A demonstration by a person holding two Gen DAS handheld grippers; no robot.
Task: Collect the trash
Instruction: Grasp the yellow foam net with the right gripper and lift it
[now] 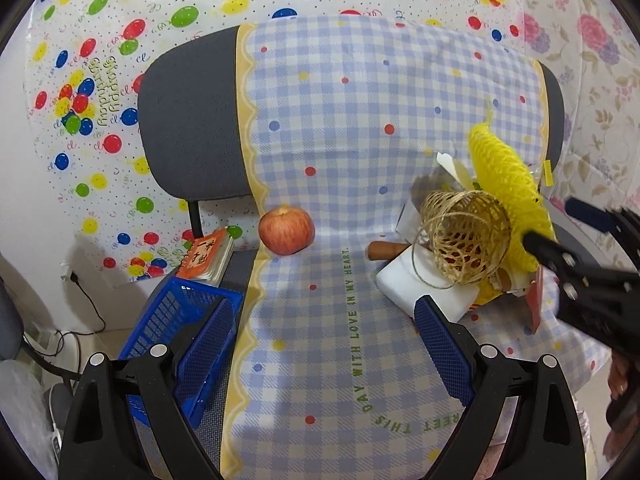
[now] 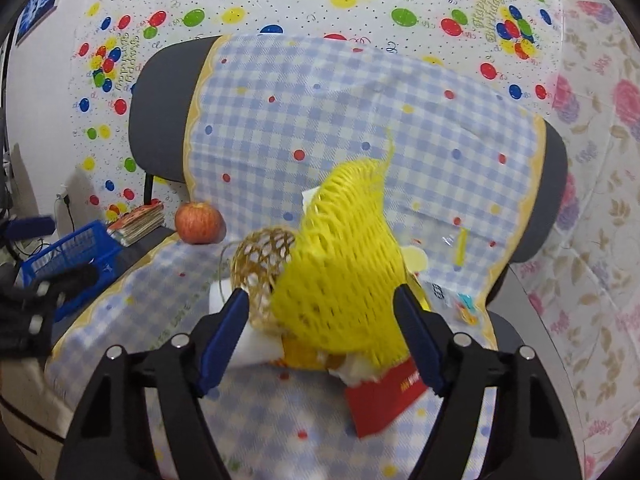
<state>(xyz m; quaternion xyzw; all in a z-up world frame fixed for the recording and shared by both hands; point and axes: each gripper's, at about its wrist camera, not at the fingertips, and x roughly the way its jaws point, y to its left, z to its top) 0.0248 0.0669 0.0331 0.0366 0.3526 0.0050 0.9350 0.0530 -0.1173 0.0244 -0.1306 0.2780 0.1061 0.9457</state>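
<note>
My right gripper [image 2: 320,316] straddles the yellow foam net sleeve [image 2: 340,272] mid-frame, jaws apart, while my left gripper [image 1: 324,344] hangs open low, ready near the blue plastic basket [image 1: 176,320].

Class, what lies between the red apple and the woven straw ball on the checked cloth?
Only bare checked cloth lies between red apple and woven straw ball, seen in left wrist view.
</note>
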